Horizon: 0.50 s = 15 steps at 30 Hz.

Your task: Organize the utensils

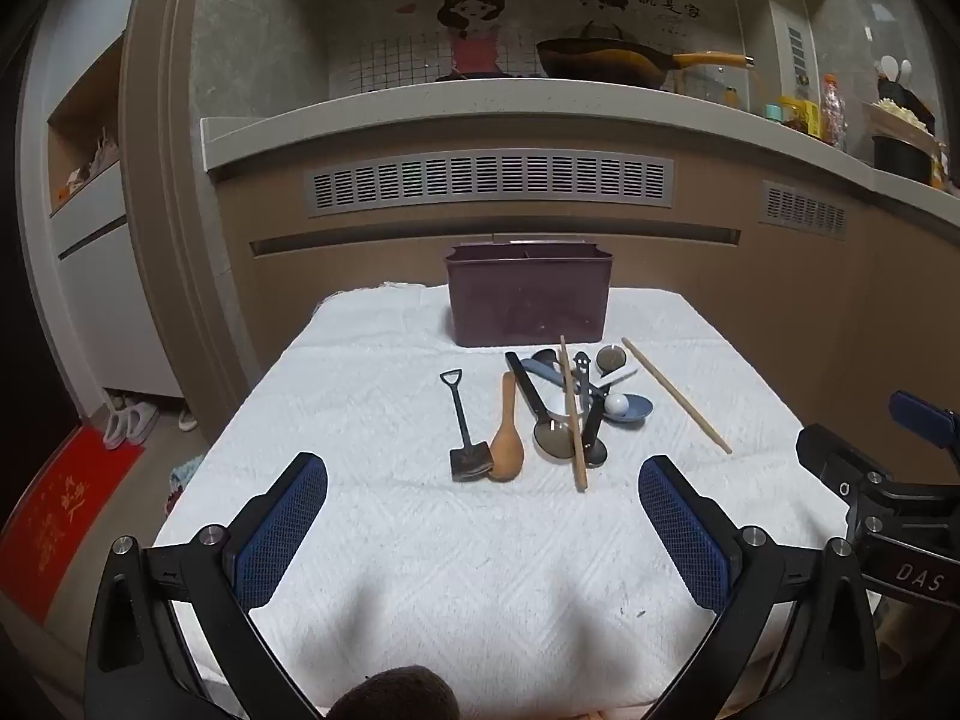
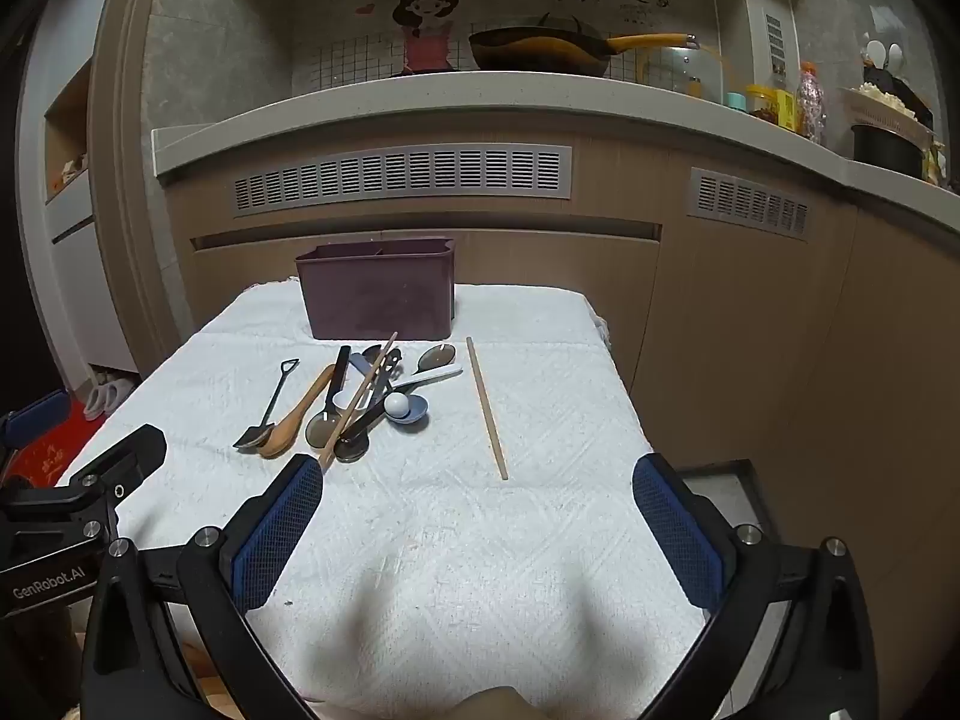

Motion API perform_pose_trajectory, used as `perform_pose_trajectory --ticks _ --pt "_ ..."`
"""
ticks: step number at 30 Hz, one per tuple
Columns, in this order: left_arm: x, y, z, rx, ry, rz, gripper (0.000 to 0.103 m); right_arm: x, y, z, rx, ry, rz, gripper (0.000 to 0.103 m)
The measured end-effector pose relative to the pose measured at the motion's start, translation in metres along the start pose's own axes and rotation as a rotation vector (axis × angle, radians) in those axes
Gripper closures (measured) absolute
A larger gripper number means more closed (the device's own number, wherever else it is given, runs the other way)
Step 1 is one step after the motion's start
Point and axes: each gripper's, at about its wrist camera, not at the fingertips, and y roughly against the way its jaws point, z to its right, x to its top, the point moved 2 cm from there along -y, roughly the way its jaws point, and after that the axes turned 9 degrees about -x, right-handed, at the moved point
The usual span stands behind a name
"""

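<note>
Left wrist view first: we hold the left gripper (image 1: 483,516) low over the near edge of the white towel (image 1: 390,540), jaws spread wide, nothing between the blue pads (image 1: 282,534). Ahead of us the utensils lie in a loose heap, just near of the dark purple bin (image 1: 528,294) at the far end of the towel. On the heap's left we see the little black shovel spoon (image 1: 463,432), and the wooden spoon (image 1: 507,435) touching it at the bowl end. Right of those, dark spoons, a blue spoon (image 1: 630,408) carrying a white ball (image 1: 616,403), and one chopstick (image 1: 573,414) laid across the pile. A second chopstick (image 1: 675,395) lies apart on the right, angled.

Over to the right wrist view: our right gripper (image 2: 477,525) is also wide open and empty, hanging over the towel's near right part. That lone chopstick (image 2: 487,409) sits straight ahead of it, clear of the pile (image 2: 354,408). The bin (image 2: 378,291) stands far left, with a divider showing inside. At the left edge, we glimpse the other gripper's body.
</note>
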Motion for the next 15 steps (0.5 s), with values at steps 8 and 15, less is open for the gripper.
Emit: perform_pose_trajectory --ticks 8,15 --pt "0.0017 -0.0052 -0.0061 0.005 0.012 -0.013 0.0 -0.0012 -0.002 0.001 -0.01 0.005 0.005 0.0" --pt "-0.0035 -0.0065 -0.0037 0.008 0.012 -0.008 0.0 -0.0016 -0.0035 0.0011 -0.011 0.007 -0.002 0.0"
